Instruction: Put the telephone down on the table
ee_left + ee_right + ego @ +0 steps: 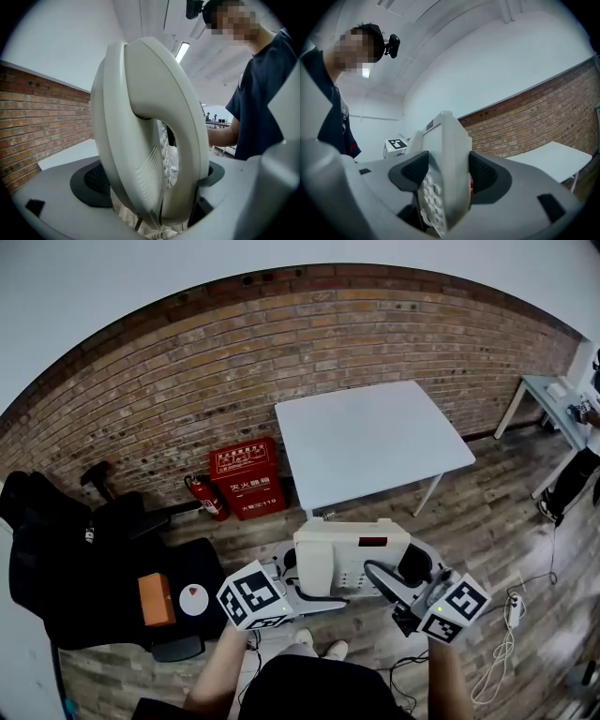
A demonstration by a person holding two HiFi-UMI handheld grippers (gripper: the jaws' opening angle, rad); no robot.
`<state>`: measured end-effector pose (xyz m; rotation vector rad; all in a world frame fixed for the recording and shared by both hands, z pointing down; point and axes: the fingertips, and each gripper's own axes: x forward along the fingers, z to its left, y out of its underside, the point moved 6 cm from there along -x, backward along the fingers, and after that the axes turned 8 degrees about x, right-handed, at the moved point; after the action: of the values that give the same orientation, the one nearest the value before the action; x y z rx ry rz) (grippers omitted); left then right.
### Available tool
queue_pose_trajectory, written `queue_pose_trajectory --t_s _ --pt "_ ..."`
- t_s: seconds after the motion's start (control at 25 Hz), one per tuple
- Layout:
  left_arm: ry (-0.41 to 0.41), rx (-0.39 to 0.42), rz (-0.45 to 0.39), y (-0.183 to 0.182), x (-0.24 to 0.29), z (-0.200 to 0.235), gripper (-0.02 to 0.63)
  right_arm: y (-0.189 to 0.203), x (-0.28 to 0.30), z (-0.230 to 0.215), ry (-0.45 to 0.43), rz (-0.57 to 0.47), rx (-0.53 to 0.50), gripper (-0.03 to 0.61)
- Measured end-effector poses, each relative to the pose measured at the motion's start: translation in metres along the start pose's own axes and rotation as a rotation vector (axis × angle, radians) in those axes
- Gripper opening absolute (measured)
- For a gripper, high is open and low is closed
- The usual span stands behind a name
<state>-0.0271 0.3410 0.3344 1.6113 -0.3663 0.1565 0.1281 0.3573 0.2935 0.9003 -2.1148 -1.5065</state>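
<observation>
Two clamps on telephone (352,554): left gripper (314,593) squeezing handset (154,131) side, right gripper (398,582) squeezing keypad (431,192) edge. Red box (248,479) lettering unreadable.

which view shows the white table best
The head view: the whole white table shows from above, against the brick wall. The left gripper view catches only a pale strip of it behind the telephone; the right gripper view shows one corner at far right.
</observation>
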Motion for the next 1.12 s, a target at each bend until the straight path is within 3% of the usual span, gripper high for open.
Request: queue_pose_trajectory --t_s 0.6,1.12 --pt "-0.068 -0.006 0.012 -0.003 0.01 -0.006 0.505 -0.001 -0.005 -0.013 -0.066 0.012 0.008 0.268" --pt "-0.082 -0.024 0.026 0.006 0.008 0.028 0.505 -0.002 0.027 -0.034 -0.076 0.027 0.015 0.268"
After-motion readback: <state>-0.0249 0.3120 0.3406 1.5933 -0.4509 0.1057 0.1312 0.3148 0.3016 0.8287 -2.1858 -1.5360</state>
